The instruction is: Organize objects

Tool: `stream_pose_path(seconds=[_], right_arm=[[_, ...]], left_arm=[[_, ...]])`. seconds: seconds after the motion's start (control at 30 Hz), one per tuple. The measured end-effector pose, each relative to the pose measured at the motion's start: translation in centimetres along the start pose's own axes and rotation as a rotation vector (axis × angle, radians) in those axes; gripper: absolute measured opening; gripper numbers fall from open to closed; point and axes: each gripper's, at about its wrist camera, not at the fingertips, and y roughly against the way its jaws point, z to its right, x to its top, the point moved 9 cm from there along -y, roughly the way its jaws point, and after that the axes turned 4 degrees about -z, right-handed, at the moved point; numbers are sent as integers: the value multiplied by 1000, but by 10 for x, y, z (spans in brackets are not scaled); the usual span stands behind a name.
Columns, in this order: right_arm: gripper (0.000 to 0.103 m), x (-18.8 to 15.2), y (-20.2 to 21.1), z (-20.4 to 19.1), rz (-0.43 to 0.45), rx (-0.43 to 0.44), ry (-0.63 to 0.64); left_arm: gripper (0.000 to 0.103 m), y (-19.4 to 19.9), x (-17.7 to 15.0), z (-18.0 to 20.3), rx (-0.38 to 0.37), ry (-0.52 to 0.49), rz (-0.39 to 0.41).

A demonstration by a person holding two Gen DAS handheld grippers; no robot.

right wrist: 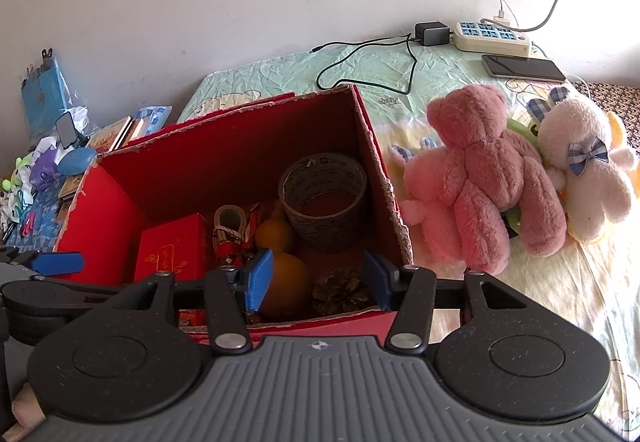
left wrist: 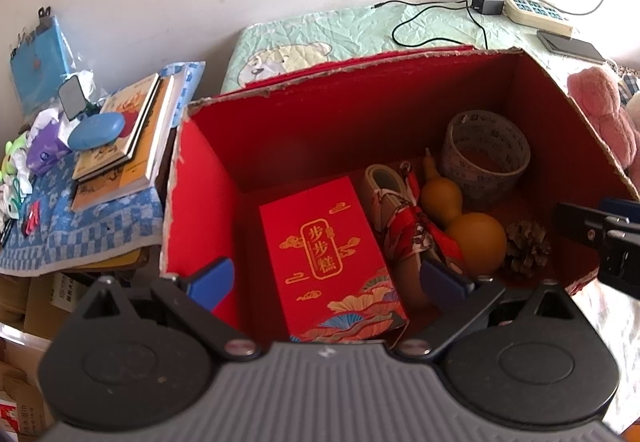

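We're looking down into the red cardboard box (left wrist: 280,130) sitting on the bed, and both grippers hang over its near edge. Our left gripper (left wrist: 326,282) has its blue fingers (left wrist: 212,282) spread wide with nothing pinched between them; the red gift box (left wrist: 324,262) lies on the floor of the box below the gap, untouched. Over on the right, the right gripper (right wrist: 318,280) stands released too, fingers parted, with the yellow gourd (right wrist: 286,282) and the pine cone (right wrist: 340,290) showing between them but deeper down, neither one squeezed.

Inside the box we've got a tidy little crowd: the gift box at the left, a folded red patterned umbrella (left wrist: 404,218) just beside it, the gourd leaning against that, the pine cone in the near right corner, and a roll of printed tape (left wrist: 486,158) standing on its edge at the back right.

Out on the bedsheet, well clear of the box, a pink teddy bear (right wrist: 480,178) lies next to a white plush toy (right wrist: 588,170). Further back, a power strip (right wrist: 492,36) and a phone (right wrist: 522,68) rest near the wall. To the left, books (left wrist: 128,138) are stacked on a cluttered side table.
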Motion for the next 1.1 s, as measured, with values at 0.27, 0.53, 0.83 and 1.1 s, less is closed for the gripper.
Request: stream_pose_path(seconds=[0.27, 0.53, 0.83, 1.1], right_arm=[[54, 0, 0, -1, -1, -2, 5], [54, 0, -1, -1, -1, -3, 5], [54, 0, -1, -1, -2, -5, 8], [54, 0, -1, -1, -3, -5, 10]], left_arm=[[100, 1, 1, 0, -2, 1, 9], [100, 0, 1, 1, -4, 0, 9], [100, 0, 0, 1, 1, 3, 11], [100, 0, 1, 0, 3, 4, 15]])
